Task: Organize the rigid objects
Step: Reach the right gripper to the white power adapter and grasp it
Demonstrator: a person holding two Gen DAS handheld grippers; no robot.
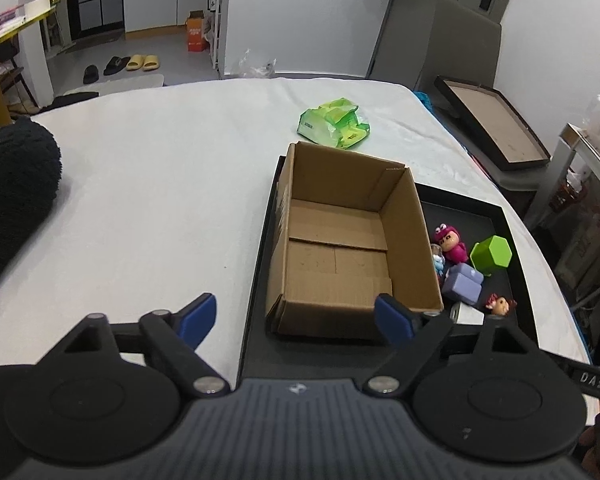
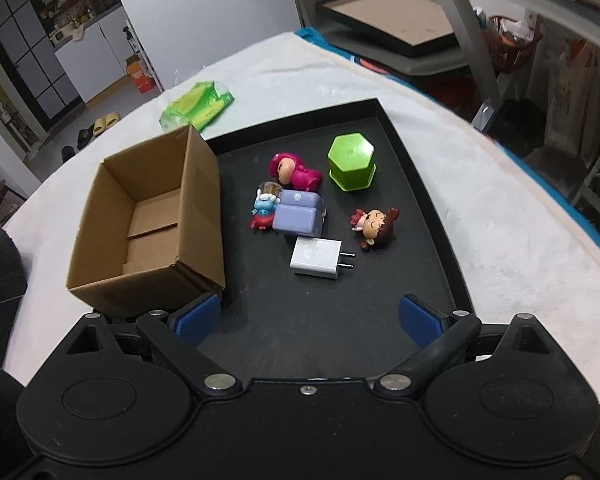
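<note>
Cardboard box (image 2: 148, 216): sat empty at tray's (image 2: 428, 216) left edge.
Right gripper (image 2: 310, 320): fingers apart, holding nothing.
Risk: charger (image 2: 316, 258) probably slipped sideways if pinched off-centre.

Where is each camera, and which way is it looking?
Left wrist: sits on the left gripper, jaws open, looking forward into the empty cardboard box; a dark fuzzy sleeve shows at left.
Right wrist: sits on the right gripper, jaws open, looking down at toys on the black tray.
Both see the box, tray, green hexagonal block and white charger.
</note>
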